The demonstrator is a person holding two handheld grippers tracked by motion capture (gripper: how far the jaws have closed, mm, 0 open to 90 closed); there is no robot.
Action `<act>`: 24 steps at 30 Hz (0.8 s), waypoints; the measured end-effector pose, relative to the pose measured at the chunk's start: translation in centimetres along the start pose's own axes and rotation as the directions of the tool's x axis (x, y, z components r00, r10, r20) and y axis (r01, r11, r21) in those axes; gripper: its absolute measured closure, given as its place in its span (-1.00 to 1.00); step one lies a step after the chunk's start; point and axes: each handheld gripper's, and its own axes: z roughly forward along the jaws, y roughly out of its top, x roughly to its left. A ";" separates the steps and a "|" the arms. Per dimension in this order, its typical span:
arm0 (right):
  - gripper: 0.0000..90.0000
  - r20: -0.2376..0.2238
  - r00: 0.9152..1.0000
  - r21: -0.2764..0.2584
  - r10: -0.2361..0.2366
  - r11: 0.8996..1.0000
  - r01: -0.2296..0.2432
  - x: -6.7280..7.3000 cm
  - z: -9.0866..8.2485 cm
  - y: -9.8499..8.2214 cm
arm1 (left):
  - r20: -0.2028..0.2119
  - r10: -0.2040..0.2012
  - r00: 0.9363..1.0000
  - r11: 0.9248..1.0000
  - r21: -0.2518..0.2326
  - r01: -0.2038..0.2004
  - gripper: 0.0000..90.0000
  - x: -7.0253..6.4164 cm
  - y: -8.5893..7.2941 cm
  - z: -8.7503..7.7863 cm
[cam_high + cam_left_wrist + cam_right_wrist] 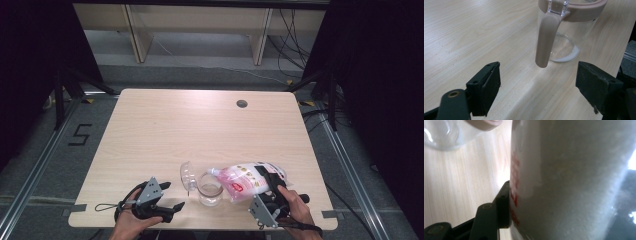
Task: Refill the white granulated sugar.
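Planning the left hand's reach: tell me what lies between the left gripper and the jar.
Bare tabletop. In the left gripper view, the open left gripper faces the jar with its handle nearest; nothing else lies between.

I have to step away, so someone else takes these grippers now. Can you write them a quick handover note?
Right gripper: shut on the bag of white grains, tilted with its spout at the jar rim.
Left gripper: open, holding nothing, resting near the table front edge, jaws facing the jar's handle.
Jar: upright, its clear lid flipped open to the left.
Done: a thin layer of white grains on the jar's bottom.
Left: probably keep pouring, then set the bag down and close the lid.
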 end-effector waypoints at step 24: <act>0.05 -0.008 0.896 0.116 -0.444 0.890 0.441 0.3 -0.2 1.4 | 0.009 0.004 1.000 1.000 0.019 -0.004 -0.57 -0.3 -0.1 0.4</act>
